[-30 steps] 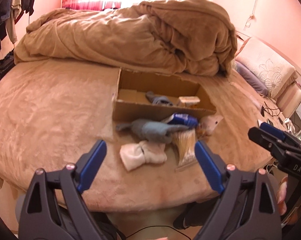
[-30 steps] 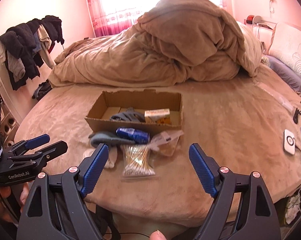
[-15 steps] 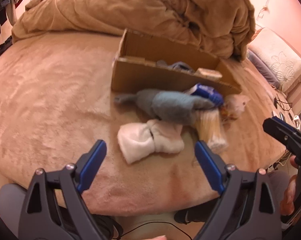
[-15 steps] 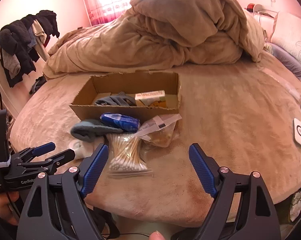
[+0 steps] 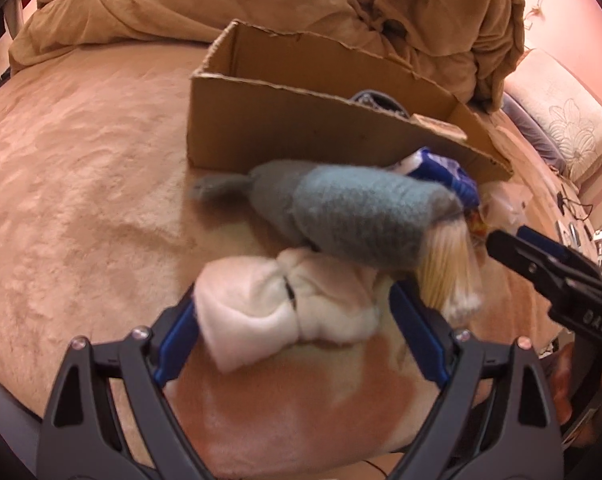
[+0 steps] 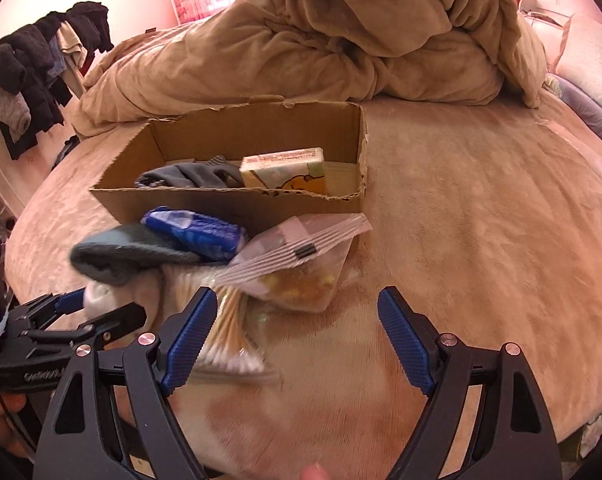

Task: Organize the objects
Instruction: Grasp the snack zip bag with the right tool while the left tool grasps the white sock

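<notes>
An open cardboard box (image 6: 237, 204) stands on the bed, holding a dark grey cloth (image 6: 189, 174) and a small carton (image 6: 285, 170). In front of it lie a grey-blue sock roll (image 5: 353, 216), a white sock bundle (image 5: 285, 316), a blue packet (image 6: 197, 232), a bag of cotton swabs (image 6: 225, 332) and a clear zip bag (image 6: 301, 276). My left gripper (image 5: 297, 336) is open, its fingers on either side of the white sock bundle. My right gripper (image 6: 297, 332) is open and empty, just in front of the swab bag and zip bag.
A heaped tan duvet (image 6: 321, 48) lies behind the box. Dark clothes (image 6: 33, 80) hang at the far left. Pillows (image 5: 561, 120) lie at the right. The bed's front edge is just below both grippers.
Both grippers have moved forward and down toward the pile. The left one's fingers now flank the white sock bundle; the right one has closed in on the swab bag.
</notes>
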`<move>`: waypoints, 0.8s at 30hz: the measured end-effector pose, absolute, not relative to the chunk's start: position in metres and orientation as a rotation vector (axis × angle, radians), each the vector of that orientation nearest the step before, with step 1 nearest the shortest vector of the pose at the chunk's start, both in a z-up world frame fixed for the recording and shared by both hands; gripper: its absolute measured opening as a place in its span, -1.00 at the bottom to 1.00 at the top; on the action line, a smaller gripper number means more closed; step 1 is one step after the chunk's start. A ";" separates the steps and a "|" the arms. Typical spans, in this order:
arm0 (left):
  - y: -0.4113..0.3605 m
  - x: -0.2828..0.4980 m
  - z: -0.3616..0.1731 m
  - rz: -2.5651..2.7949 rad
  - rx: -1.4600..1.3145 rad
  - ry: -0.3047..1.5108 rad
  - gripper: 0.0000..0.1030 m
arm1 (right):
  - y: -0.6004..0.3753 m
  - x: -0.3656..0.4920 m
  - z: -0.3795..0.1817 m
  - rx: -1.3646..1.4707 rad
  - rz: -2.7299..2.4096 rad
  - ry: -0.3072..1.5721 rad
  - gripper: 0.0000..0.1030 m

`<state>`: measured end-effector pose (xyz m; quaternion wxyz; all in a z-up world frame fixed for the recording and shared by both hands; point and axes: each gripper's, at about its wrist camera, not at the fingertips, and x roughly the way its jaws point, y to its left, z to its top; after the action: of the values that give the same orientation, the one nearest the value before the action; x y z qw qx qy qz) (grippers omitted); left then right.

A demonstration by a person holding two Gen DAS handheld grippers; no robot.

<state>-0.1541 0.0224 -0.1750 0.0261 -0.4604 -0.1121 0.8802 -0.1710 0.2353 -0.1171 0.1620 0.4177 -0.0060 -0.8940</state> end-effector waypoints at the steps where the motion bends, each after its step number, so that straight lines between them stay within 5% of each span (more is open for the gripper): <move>1: 0.024 -0.156 -0.176 2.727 -1.420 -0.325 0.74 | 0.235 -0.175 -0.120 1.197 -2.554 -0.013 0.65; 6: 0.028 -0.160 -0.178 2.767 -1.417 -0.253 0.50 | 0.237 -0.188 -0.131 1.206 -2.563 -0.025 0.50; 10: 0.026 -0.159 -0.177 2.774 -1.398 -0.269 0.29 | 0.235 -0.189 -0.131 1.167 -2.529 -0.052 0.00; 24: 0.020 -0.127 -0.137 2.816 -1.300 -0.276 0.15 | 0.242 -0.163 -0.093 1.077 -2.604 -0.029 -0.15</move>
<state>-0.1267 0.0203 -0.1368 0.0137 -0.4175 -0.0886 0.9042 -0.1626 0.2415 -0.0931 0.1611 0.3772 -0.0101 -0.9120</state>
